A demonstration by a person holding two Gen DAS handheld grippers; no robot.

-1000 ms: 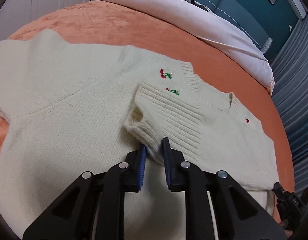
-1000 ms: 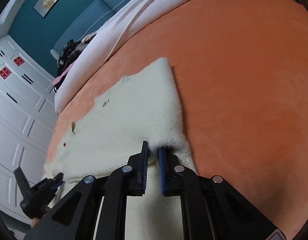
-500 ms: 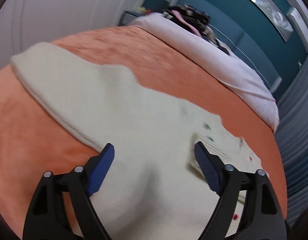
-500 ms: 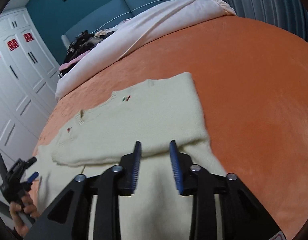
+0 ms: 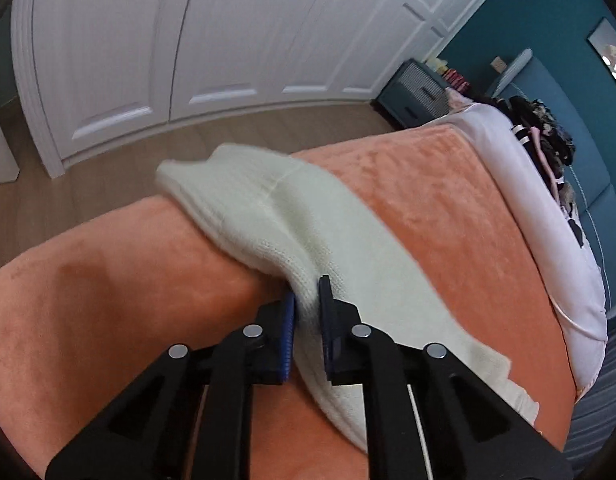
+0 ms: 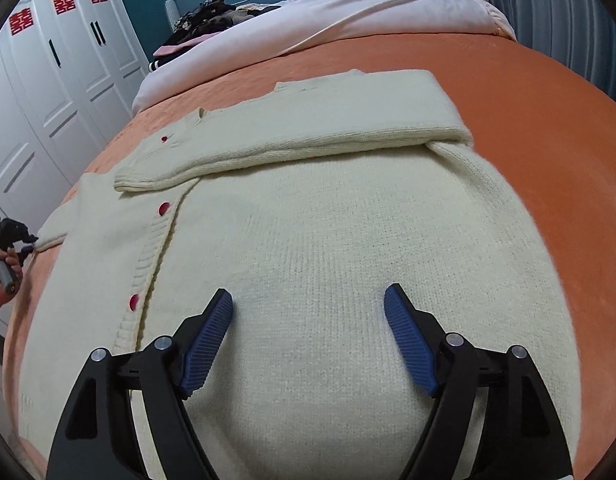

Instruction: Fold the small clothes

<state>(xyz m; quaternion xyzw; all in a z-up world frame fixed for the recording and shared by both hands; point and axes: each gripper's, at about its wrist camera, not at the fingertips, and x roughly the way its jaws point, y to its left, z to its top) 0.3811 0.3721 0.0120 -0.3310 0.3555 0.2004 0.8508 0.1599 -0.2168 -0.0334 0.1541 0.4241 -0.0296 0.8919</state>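
my left tool (image 5: 306, 312) clenched on sleeve (image 5: 268, 216) | right tool (image 6: 308, 320) opening, nothing between | cardigan (image 6: 327, 240): one sleeve folded, rest left

cardigan (image 6: 327, 240) on bed (image 6: 547, 120), sleeve (image 6: 292, 140) across it

Three red double-happiness signs (囍) (image 6: 64, 2) stand side by side near the tops of the white wardrobe doors (image 6: 48, 92), left of the bed. Nothing else is legible.
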